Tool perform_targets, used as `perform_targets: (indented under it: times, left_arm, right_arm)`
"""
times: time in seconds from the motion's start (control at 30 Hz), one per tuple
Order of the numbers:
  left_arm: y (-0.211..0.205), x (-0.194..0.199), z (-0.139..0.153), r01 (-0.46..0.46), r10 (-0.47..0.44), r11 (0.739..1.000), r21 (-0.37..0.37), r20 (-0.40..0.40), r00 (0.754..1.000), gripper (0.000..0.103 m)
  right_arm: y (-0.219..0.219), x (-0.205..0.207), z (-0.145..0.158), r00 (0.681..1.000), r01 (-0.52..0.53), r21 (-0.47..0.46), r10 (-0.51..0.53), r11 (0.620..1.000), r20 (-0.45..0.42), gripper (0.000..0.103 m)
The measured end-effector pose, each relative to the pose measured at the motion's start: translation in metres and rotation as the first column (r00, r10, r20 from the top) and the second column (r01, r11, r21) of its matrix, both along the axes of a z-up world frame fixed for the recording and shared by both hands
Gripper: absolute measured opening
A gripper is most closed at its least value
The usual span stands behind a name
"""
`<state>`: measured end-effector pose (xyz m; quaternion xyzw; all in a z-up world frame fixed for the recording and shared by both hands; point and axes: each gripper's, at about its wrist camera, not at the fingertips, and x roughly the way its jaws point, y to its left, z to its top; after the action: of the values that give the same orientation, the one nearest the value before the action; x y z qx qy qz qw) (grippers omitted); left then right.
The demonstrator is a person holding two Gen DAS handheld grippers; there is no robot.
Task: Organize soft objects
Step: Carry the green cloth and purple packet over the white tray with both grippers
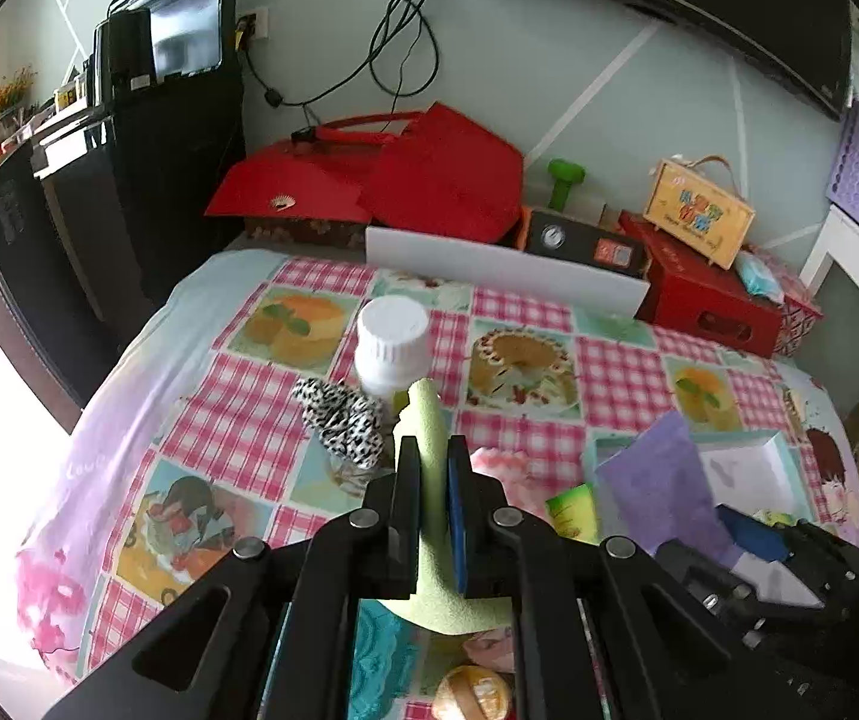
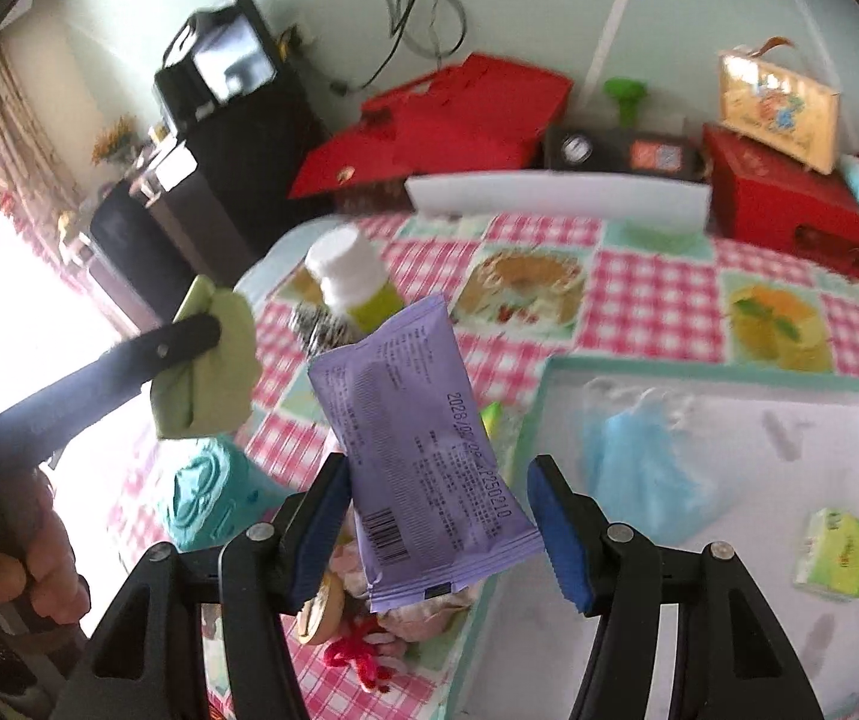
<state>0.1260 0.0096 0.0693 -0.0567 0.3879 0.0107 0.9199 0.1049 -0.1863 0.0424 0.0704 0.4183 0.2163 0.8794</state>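
Two grips up off the tablecloth (image 1: pixel 237 402): left gripper (image 1: pixel 432 474) clenched on green cloth (image 1: pixel 429 450), right gripper (image 2: pixel 438 516) grasping purple packet (image 2: pixel 423 450) beside the white box (image 2: pixel 729 384), likely carry step, next needs drop-in there.

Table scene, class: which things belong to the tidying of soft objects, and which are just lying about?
Part of the job:
- green cloth in left gripper
- purple packet in right gripper
- white tray
- blue mask

Lying about:
- white bottle
- red boxes
- green dumbbell
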Motion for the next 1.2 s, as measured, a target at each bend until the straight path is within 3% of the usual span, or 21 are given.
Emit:
perform_targets:
  times: [0.3,0.6,0.87,1.03,1.2]
  left_arm:
    - [-0.037,0.001,0.023,0.093,-0.094,0.995,0.026,0.033,0.995,0.008]
    - [-0.103,0.01,0.033,0.237,-0.24,0.97,0.058,0.039,0.97,0.008]
    - [-0.177,0.015,0.022,0.408,-0.41,0.91,0.074,0.013,0.912,0.008]
    - [-0.22,0.013,0.006,0.516,-0.517,0.852,0.088,-0.014,0.856,0.008]
    - [-0.242,0.017,-0.014,0.548,-0.545,0.832,0.092,-0.055,0.837,0.008]
  right_arm:
    - [-0.077,-0.006,0.025,0.977,0.206,0.028,-0.208,0.978,0.054,0.064]
    - [-0.167,-0.02,0.03,0.9,0.429,0.071,-0.433,0.9,0.047,0.064]
    - [-0.223,-0.036,0.025,0.82,0.569,0.081,-0.572,0.818,0.023,0.064]
    - [-0.242,-0.04,0.018,0.791,0.61,0.079,-0.612,0.788,0.005,0.064]
    - [-0.251,-0.028,-0.004,0.773,0.634,0.058,-0.633,0.771,-0.031,0.064]
